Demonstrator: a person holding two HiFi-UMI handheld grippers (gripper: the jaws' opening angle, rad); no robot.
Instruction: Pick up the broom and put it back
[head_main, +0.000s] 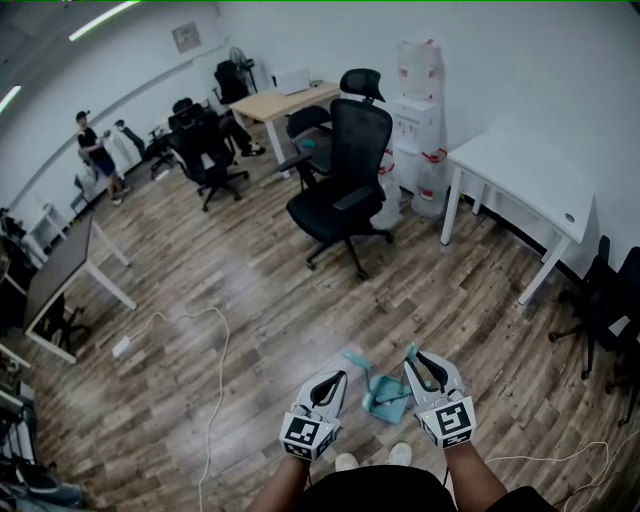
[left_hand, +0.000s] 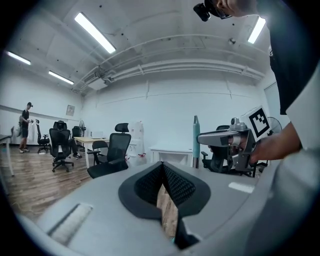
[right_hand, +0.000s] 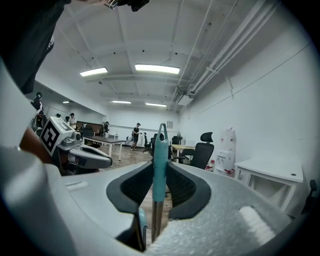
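Just right of the dustpan, which is lying on the wooden floor in front of our shoes, we are holding the right tongs about level. They are grasping the broom by its teal handle. The handle is standing upright between the two black pads, both pads are pressing against it, and its looped top is poking up above them. Below the teal grip a thin metal shaft is running down toward the floor. We cannot tell whether the lower end is touching the boards.

Just left of the dustpan we are holding the left tongs. They are clenched on nothing: the pad tips are meeting, and only floorboards are showing through the slit behind them. Seen from that side, the broom handle is rising straight up at the tip of the right tongs.

Beyond the dustpan, well apart from it, a black office chair is standing on the boards. Far to the left of the dustpan a white cable is trailing across the floor.
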